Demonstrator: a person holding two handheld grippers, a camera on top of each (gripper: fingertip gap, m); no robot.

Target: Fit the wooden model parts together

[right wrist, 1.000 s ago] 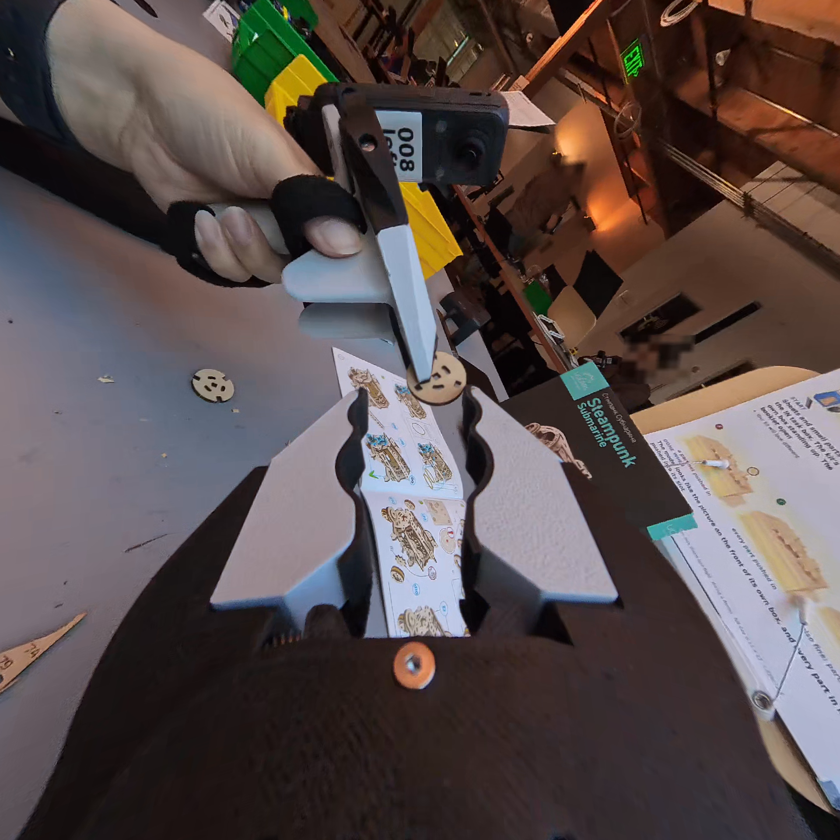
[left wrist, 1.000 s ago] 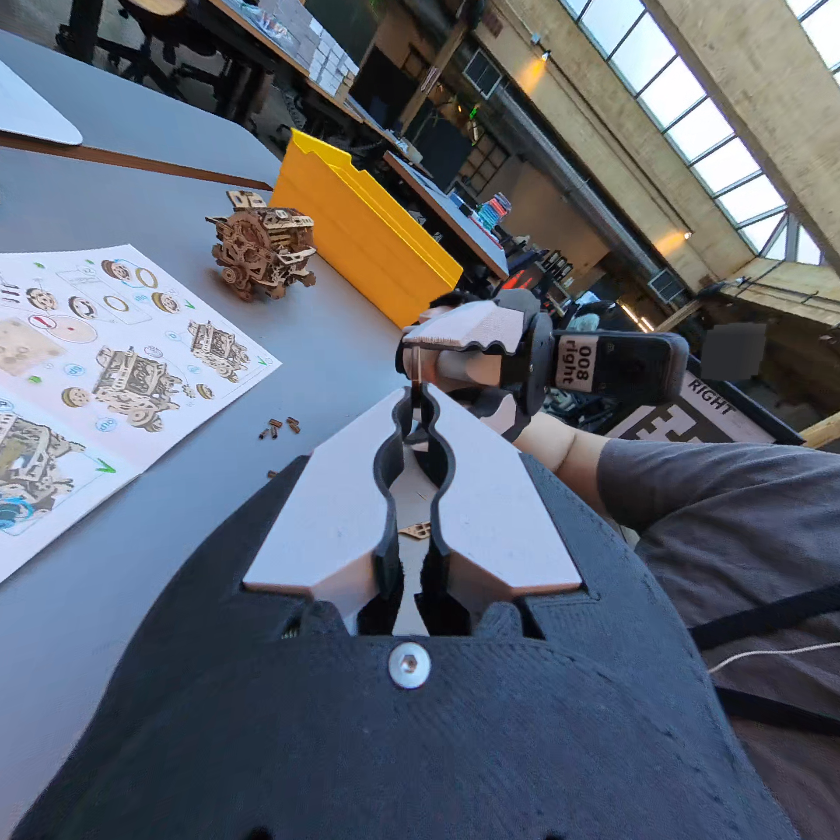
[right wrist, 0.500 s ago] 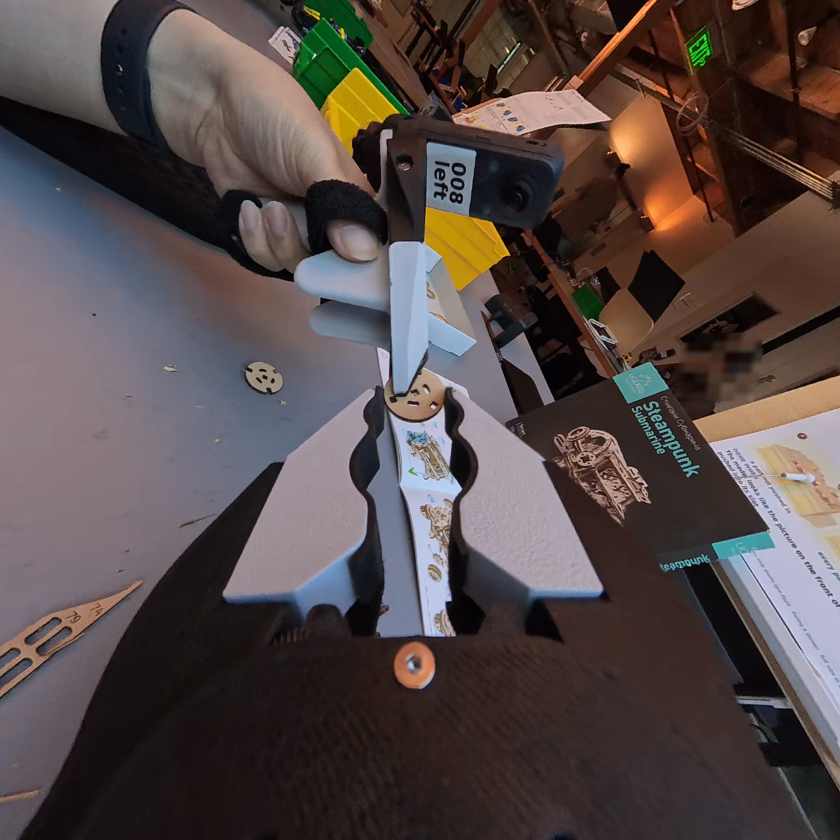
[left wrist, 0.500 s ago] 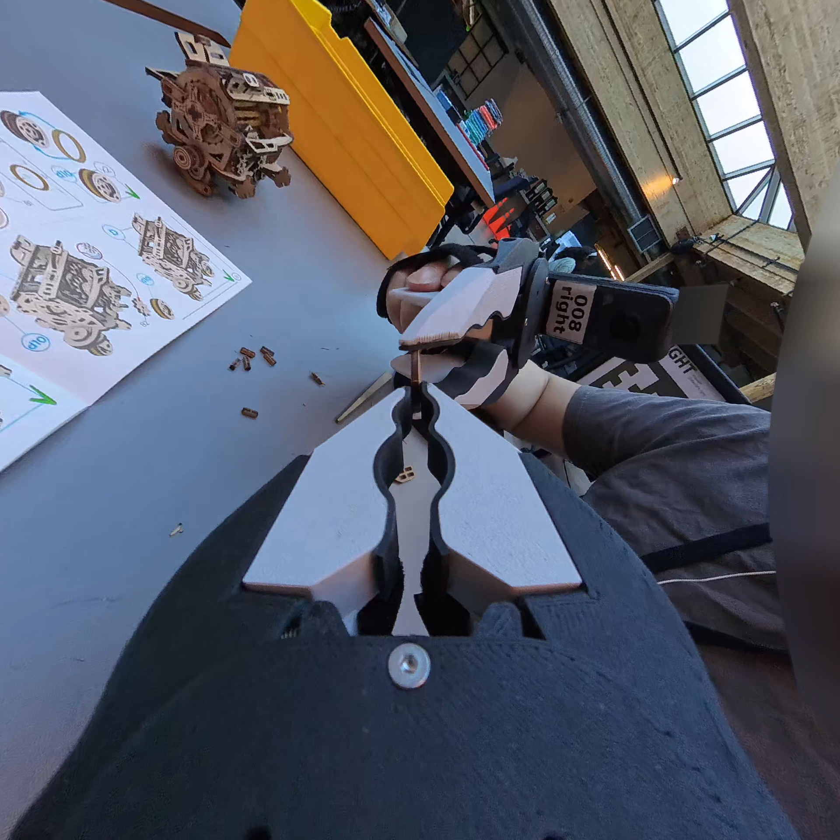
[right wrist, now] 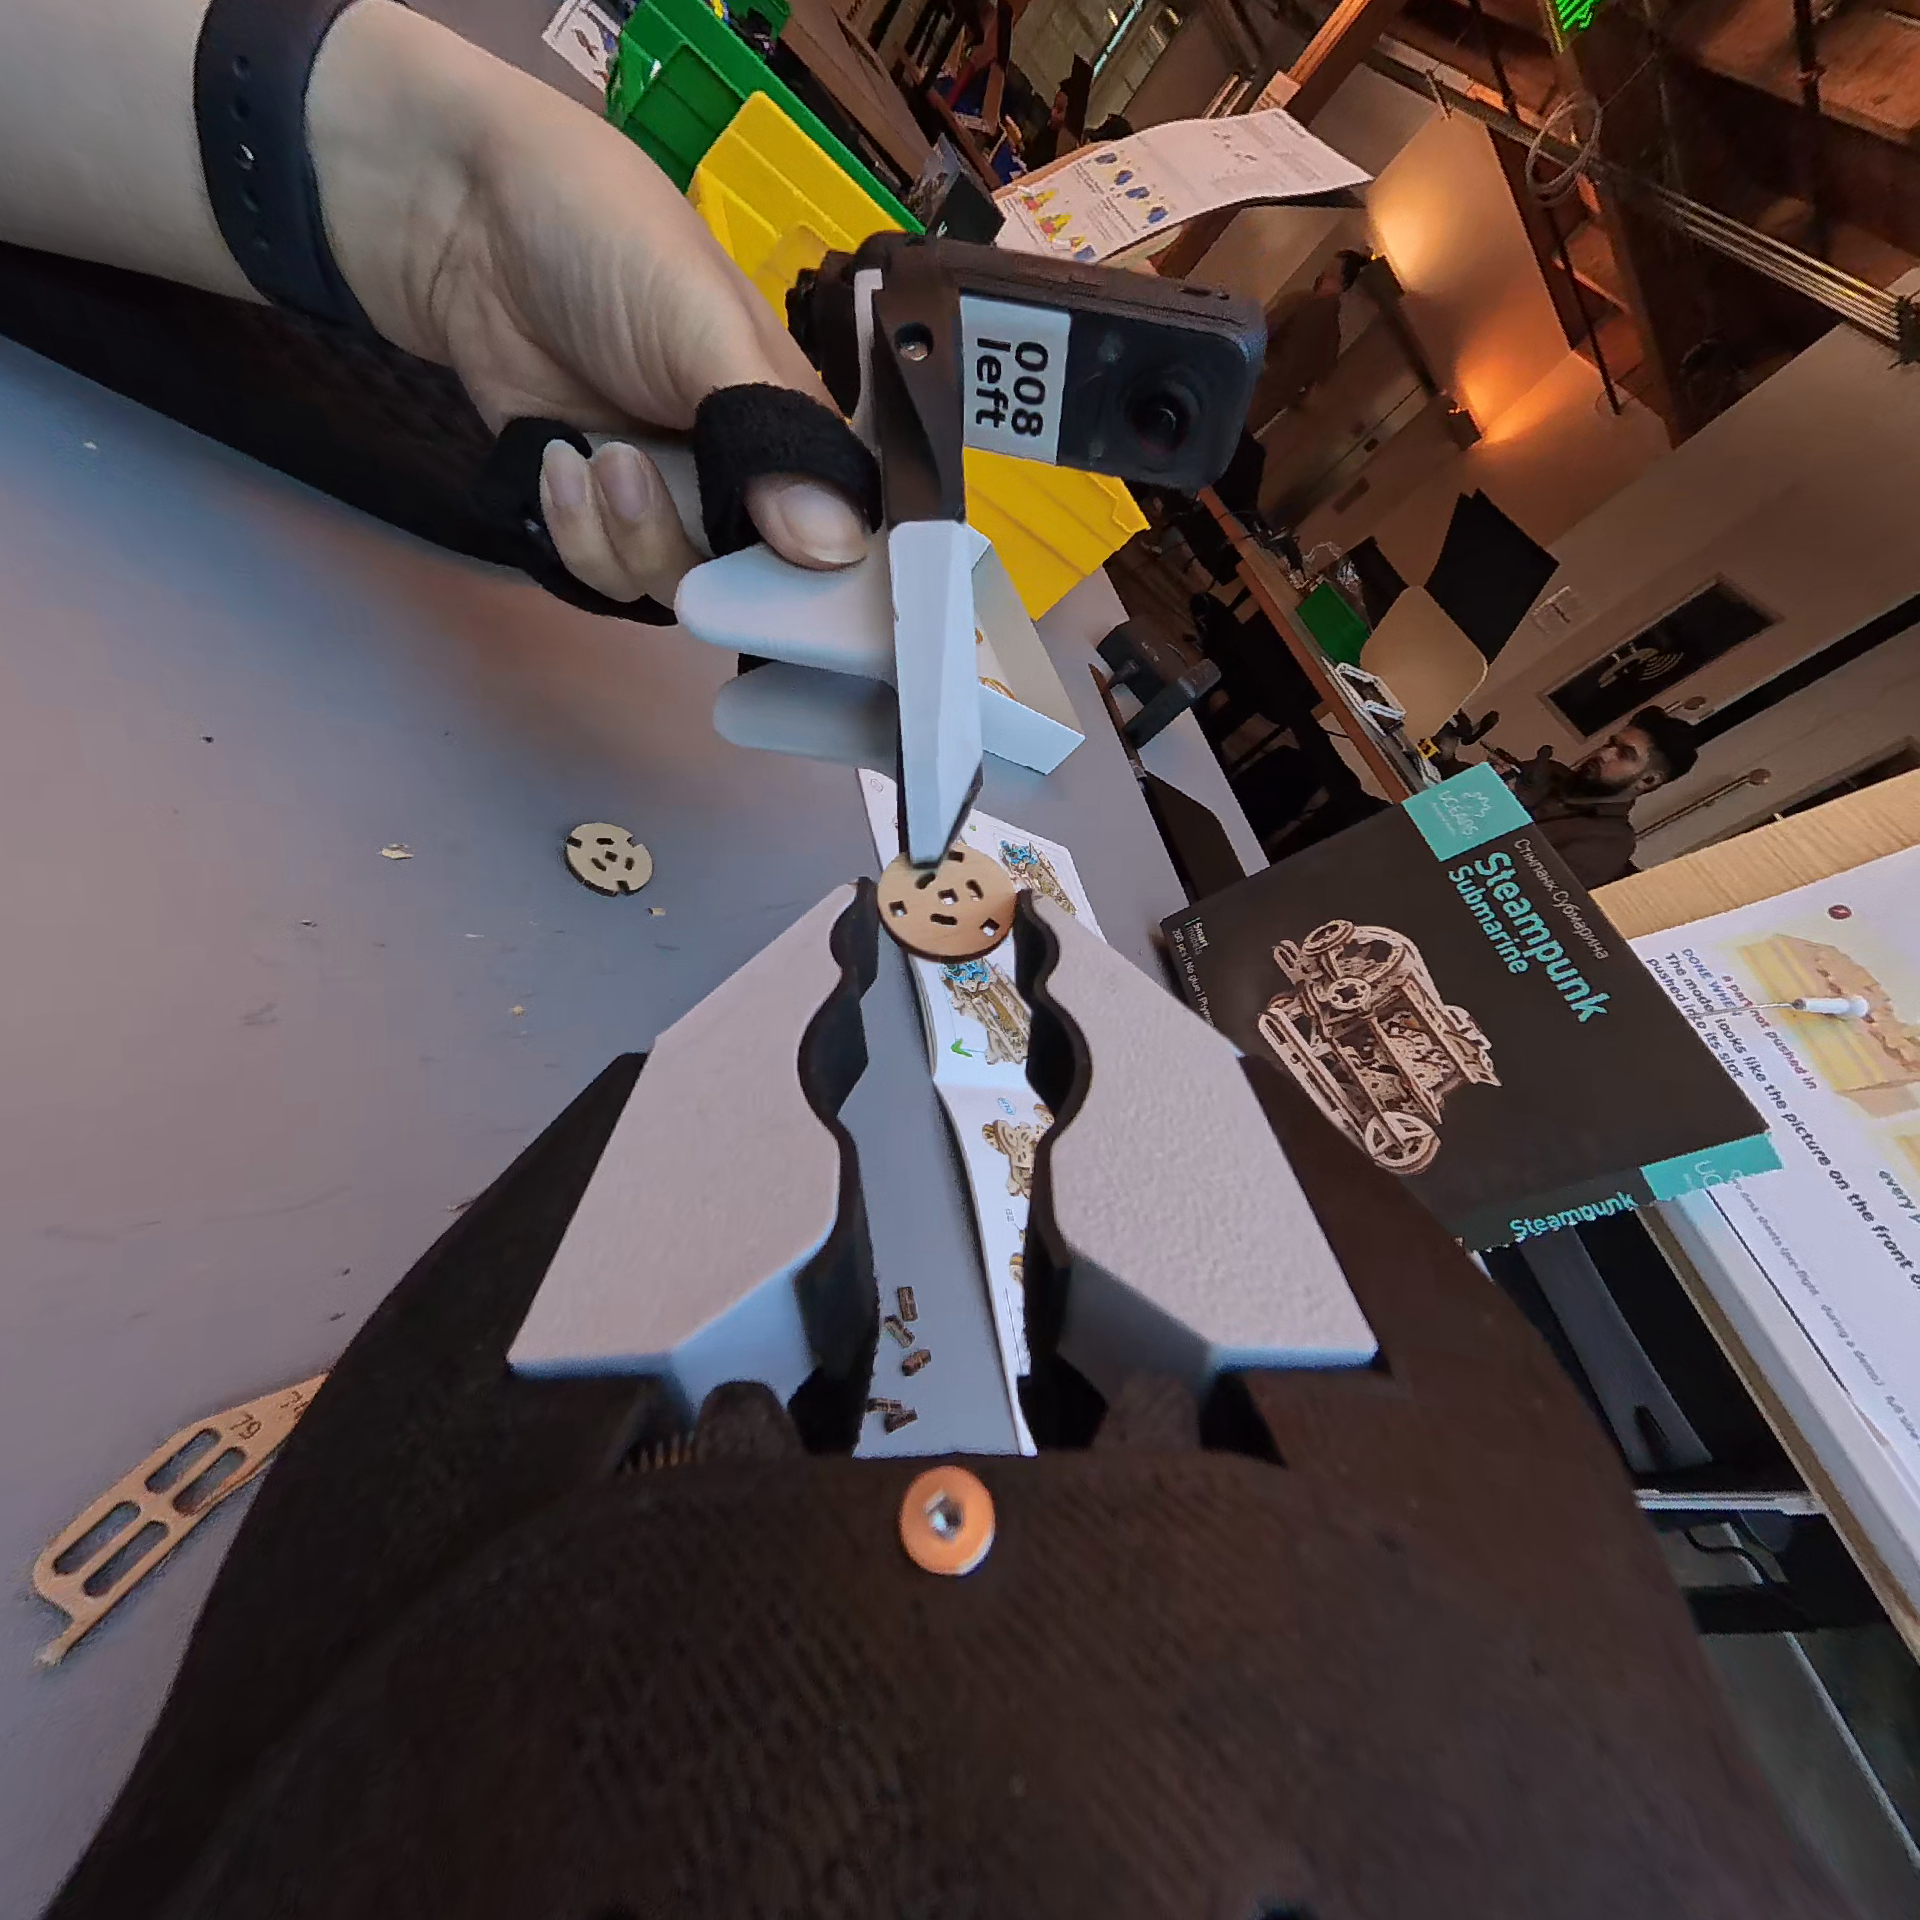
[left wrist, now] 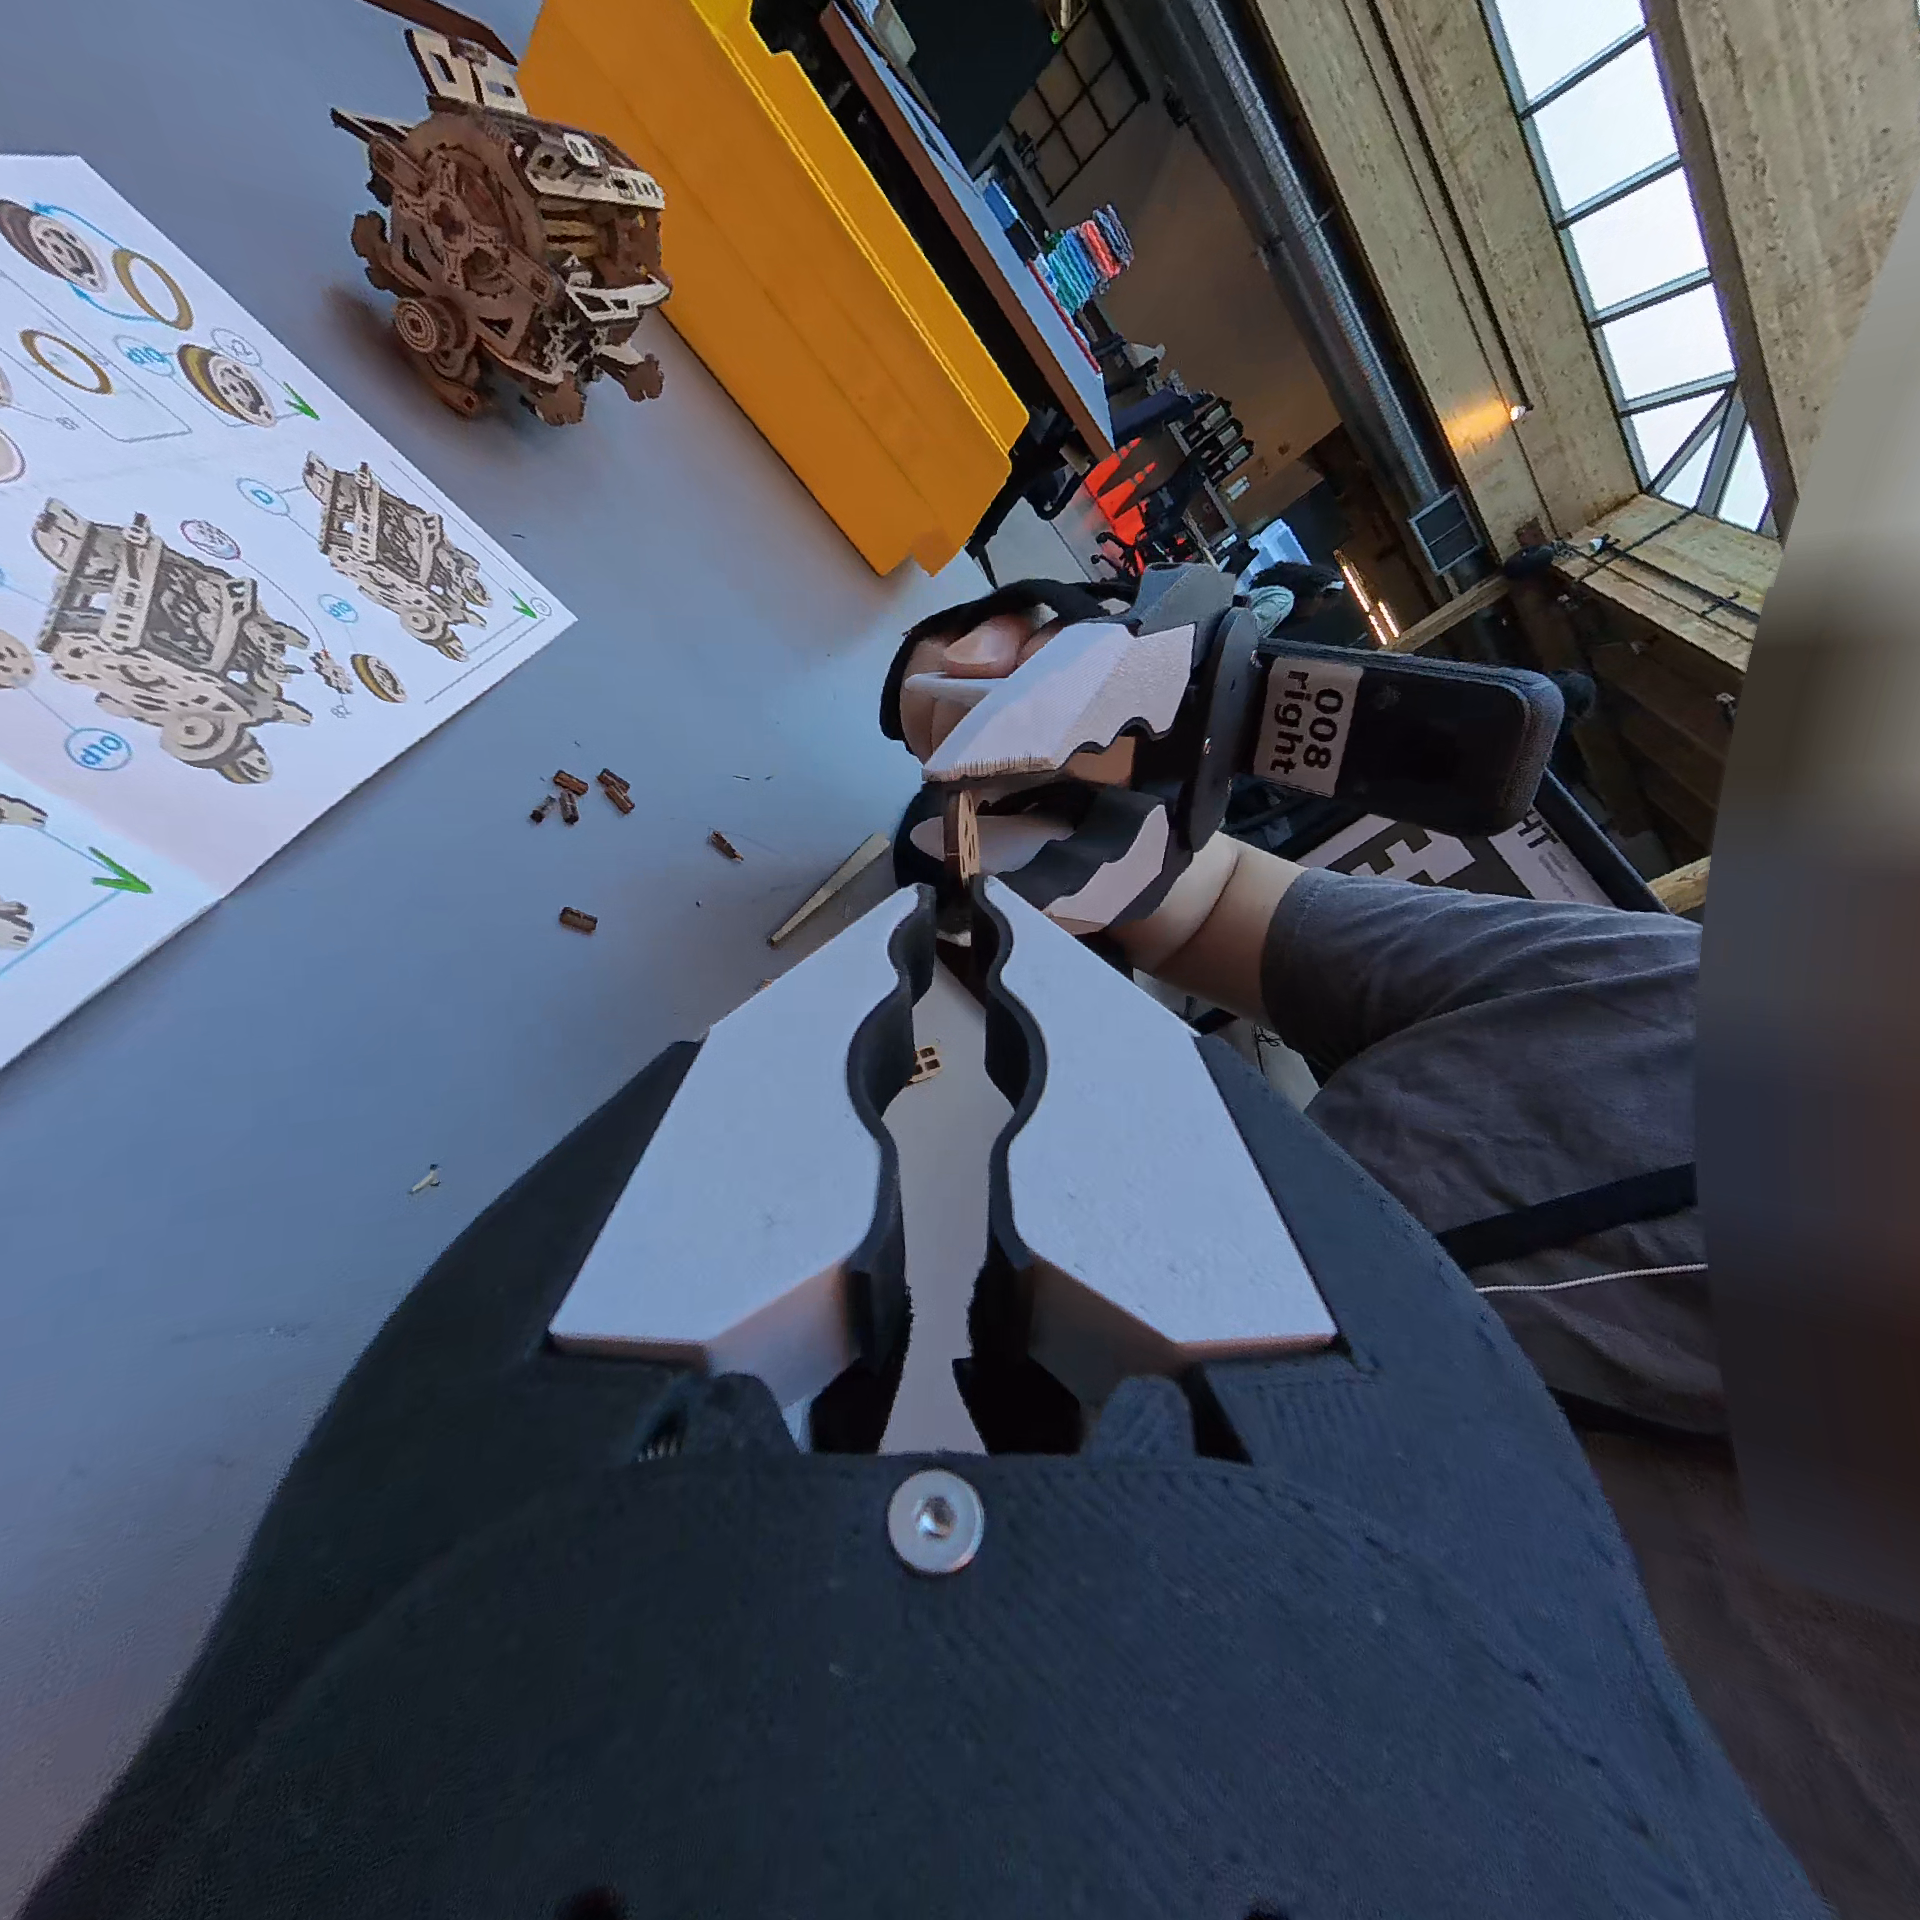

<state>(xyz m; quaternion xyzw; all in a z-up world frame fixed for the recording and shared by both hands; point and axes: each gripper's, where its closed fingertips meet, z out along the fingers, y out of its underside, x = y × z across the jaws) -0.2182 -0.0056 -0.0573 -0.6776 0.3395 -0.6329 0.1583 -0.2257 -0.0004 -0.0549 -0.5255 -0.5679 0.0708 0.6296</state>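
Two grippers meet tip to tip above the grey table [left wrist: 312, 1091], both pinching one slotted wooden disc [right wrist: 945, 900]. The right gripper [right wrist: 943, 902] has its jaws closed down to the disc's width, the tips pressing its opposite edges, so the disc sits flat-faced to that camera right at the tips. The left gripper [left wrist: 953, 909] comes in from ahead and above the right one and clamps the disc's far rim between nearly closed jaws; in its own view the disc [left wrist: 962, 844] shows edge-on, just beyond the tips. Left of the left gripper and farther off stands a part-built wooden model [left wrist: 504, 265], with an instruction sheet [left wrist: 208, 520] beside it and a yellow bin [left wrist: 831, 312] behind. Small wooden pegs [left wrist: 582, 795] lie between sheet and gripper. Left of the right gripper, a second disc [right wrist: 609, 857] lies on the table; to its right is a dark box [right wrist: 1455, 1018].
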